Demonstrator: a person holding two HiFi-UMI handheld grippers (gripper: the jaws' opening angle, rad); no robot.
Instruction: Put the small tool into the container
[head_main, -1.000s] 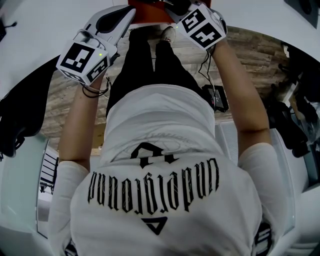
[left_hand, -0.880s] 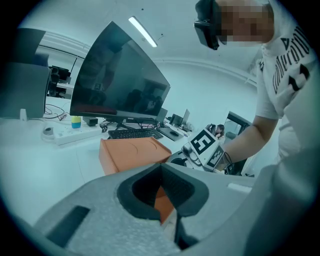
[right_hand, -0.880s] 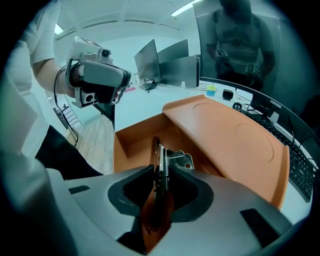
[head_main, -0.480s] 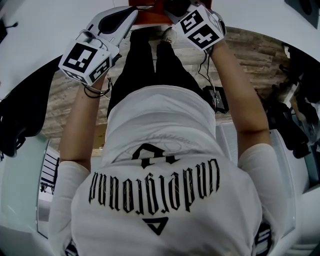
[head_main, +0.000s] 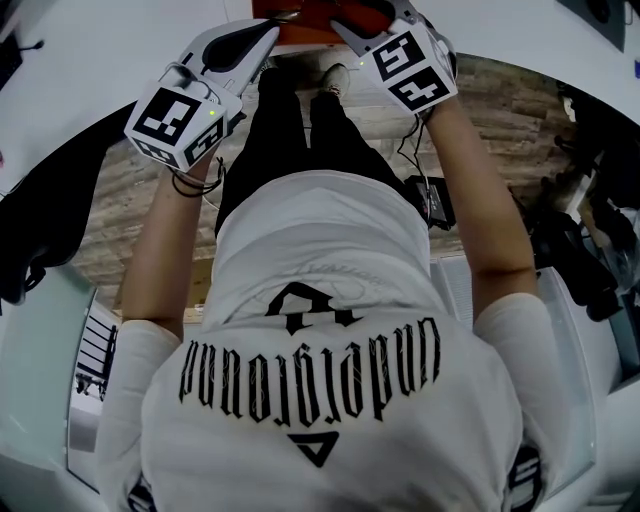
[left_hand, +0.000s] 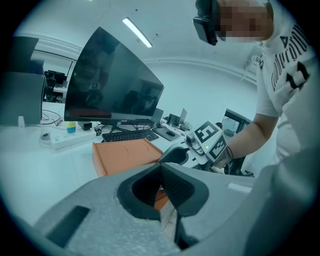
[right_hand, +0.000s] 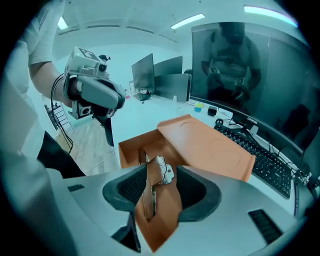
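Since the earlier frames, the right gripper (right_hand: 162, 188) has been spreading its jaws and shifting slightly rightward in the head view. The jaws are now standing wide and pinching nothing. The small tool (right_hand: 161, 170) is lying inside the container (right_hand: 131, 150), below and between them, with its long axis running roughly along the gripper's pointing line. The left gripper (left_hand: 161, 172), jaws pressed together and empty, is hovering farther off beside the container. Container walls are flanking the tool closely and the open lid (right_hand: 215, 147) is lying rightward, so upward appears the clear way out.

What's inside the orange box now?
The small tool sits in the box, between the right gripper's jaws, which have just been opening. Those jaws cover the floor's sides.
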